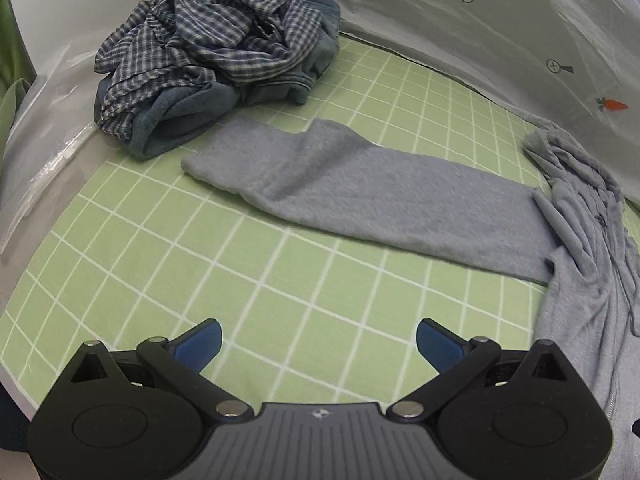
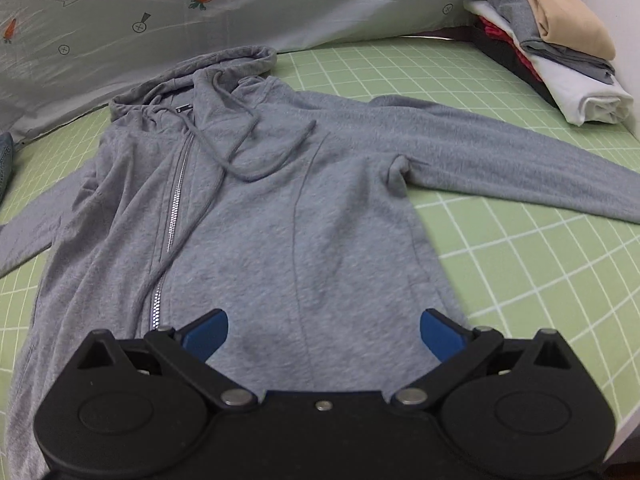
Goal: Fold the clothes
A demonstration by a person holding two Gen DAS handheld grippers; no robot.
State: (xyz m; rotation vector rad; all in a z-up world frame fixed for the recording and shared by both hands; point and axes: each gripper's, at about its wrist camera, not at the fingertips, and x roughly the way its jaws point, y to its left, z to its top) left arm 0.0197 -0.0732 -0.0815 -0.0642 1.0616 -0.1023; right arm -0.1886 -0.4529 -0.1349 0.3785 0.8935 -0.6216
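Note:
A grey zip-up hoodie lies flat, front up, on the green checked sheet, hood toward the far side. Its one sleeve stretches out to the right. The other sleeve lies stretched across the left wrist view. My right gripper is open and empty, hovering over the hoodie's lower hem. My left gripper is open and empty above bare sheet, short of the sleeve.
A crumpled pile of a plaid shirt and blue garments sits at the far left. A stack of folded clothes stands at the far right. A grey carrot-print cover runs along the back.

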